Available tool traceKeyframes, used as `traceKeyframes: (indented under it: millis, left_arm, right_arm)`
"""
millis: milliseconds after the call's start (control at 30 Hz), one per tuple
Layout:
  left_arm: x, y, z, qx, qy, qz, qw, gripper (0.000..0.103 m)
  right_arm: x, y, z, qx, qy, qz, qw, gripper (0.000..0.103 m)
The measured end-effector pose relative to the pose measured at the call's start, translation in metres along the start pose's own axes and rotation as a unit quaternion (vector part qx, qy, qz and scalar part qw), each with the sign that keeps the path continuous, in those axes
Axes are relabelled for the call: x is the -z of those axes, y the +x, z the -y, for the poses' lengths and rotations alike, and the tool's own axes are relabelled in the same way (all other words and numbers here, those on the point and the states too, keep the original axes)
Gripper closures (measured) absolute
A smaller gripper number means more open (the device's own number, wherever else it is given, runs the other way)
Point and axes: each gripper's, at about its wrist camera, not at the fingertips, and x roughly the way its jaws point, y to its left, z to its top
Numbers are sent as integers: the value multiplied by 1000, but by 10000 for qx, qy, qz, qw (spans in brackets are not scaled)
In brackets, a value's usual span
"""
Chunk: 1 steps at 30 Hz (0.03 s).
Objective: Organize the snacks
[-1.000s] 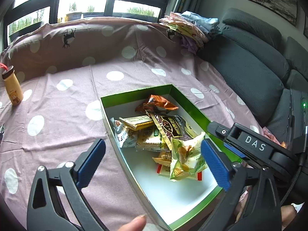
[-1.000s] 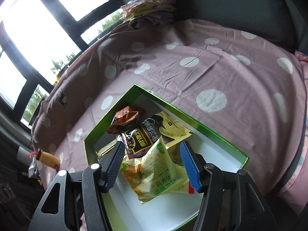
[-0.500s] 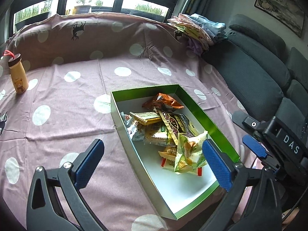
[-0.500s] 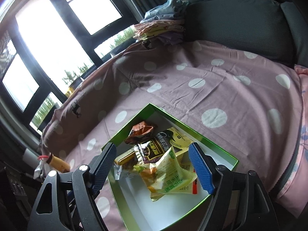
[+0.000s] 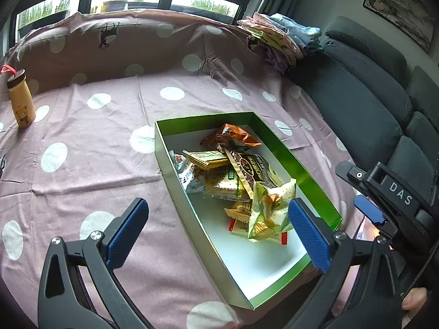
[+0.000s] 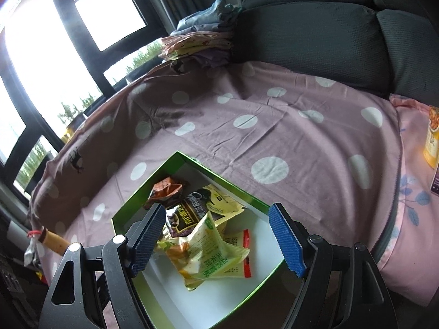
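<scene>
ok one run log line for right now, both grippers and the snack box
left gripper: open, empty | right gripper: open, empty, above box | green box: on spotted cloth, snack packets piled inside | pale green packet: on top

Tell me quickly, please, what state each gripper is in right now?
Left gripper: open, holding nothing.
Right gripper: open, holding nothing, above the snack box.

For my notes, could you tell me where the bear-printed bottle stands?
In the left wrist view, the bottle stands upright at far left on the polka-dot cloth, apart from the green box.
</scene>
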Motion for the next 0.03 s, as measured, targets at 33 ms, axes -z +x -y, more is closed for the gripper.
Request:
traceKeyframes:
  millis: [33]
  left_arm:
    - [0, -1, 0, -3, 7, -4, 10000, 1]
  right_arm:
    - [0, 0, 1, 48, 14, -4, 10000, 25]
